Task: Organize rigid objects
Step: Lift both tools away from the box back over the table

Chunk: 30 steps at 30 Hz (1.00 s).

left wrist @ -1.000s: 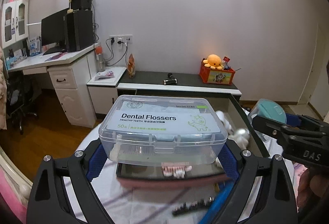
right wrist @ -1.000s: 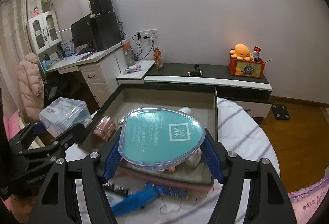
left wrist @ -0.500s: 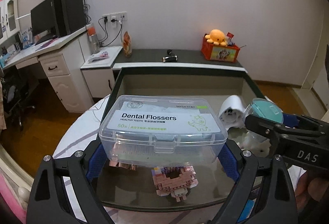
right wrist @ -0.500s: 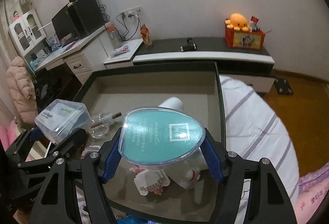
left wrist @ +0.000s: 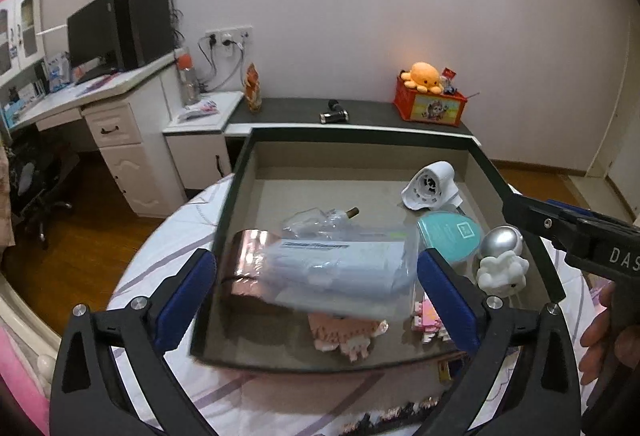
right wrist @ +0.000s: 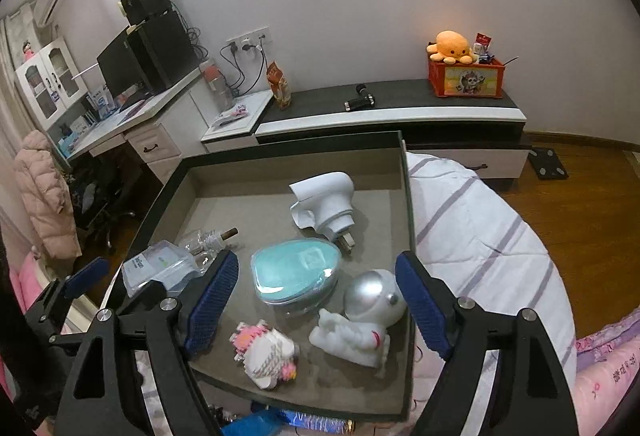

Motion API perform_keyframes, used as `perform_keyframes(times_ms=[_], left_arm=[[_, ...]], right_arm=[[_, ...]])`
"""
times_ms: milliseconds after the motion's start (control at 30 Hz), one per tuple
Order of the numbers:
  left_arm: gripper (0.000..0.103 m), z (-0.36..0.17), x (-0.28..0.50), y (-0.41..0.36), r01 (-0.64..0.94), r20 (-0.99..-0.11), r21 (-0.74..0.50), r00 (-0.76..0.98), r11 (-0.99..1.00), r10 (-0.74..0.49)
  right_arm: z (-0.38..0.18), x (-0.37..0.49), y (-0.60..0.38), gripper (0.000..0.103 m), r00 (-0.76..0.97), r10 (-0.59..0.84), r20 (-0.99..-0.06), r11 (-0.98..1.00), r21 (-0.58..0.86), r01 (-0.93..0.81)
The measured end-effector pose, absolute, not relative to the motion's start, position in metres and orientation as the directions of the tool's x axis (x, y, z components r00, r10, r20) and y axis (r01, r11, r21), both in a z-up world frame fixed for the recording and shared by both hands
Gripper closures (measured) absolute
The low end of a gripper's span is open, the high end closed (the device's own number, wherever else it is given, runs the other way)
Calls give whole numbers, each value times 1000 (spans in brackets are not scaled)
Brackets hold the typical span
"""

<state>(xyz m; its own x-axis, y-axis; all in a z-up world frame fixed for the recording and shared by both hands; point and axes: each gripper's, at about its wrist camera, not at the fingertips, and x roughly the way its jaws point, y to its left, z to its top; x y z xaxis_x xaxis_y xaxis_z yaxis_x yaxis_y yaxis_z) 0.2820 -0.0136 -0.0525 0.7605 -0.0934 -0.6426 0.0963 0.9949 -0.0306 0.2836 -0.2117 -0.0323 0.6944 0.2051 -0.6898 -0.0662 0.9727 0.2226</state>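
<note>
So there's one big dark tray (right wrist: 406, 204) with a grey floor sitting on a bed with a white striped sheet (right wrist: 472, 220), and everything being sorted is going into it. Count inside the tray: one clear floss box (left wrist: 340, 276), one teal oval case (right wrist: 296, 274), one white hair-dryer-shaped thing (right wrist: 326, 202) toward the far right corner, one silver-helmeted astronaut figure (right wrist: 366, 320) by the right wall, one small clear bottle with a brown stopper (right wrist: 208, 240) near the left wall, and two pink-and-white brick-built toys, one (right wrist: 266, 350) in clear view at the near edge and the other (left wrist: 346, 334) half hidden under the floss box. There's also a shiny copper-coloured thing (left wrist: 250, 260) right at the left wall, can't tell what it is.

Left gripper (left wrist: 316, 292): jaws have just been opening and are spread wide. The floss box is between the blue pads, blurred and tilted, with a gap on each side, so it isn't gripped.

Right gripper (right wrist: 316, 304): jaws also just been opening, well apart. The teal case lies on the tray floor between them, not touching either pad, just beside the astronaut.

Outside the tray, at its near edge on the sheet, some blue stuff (right wrist: 256, 424) pokes out, too hidden to name
</note>
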Motion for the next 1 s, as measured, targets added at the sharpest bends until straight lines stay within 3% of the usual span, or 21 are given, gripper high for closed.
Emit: perform_keyframes(times_ms=[400,1000], left_arm=[[0,-19,205,8,28,-553,-22,832,999,-36],[0,11,70,26,18,-473,-68,880,998,-48]], right_arm=[[-7,218,-187,17,741,187,-645,980,172,-97],[37,65,-170,17,855,204,-477,979,112,-171]])
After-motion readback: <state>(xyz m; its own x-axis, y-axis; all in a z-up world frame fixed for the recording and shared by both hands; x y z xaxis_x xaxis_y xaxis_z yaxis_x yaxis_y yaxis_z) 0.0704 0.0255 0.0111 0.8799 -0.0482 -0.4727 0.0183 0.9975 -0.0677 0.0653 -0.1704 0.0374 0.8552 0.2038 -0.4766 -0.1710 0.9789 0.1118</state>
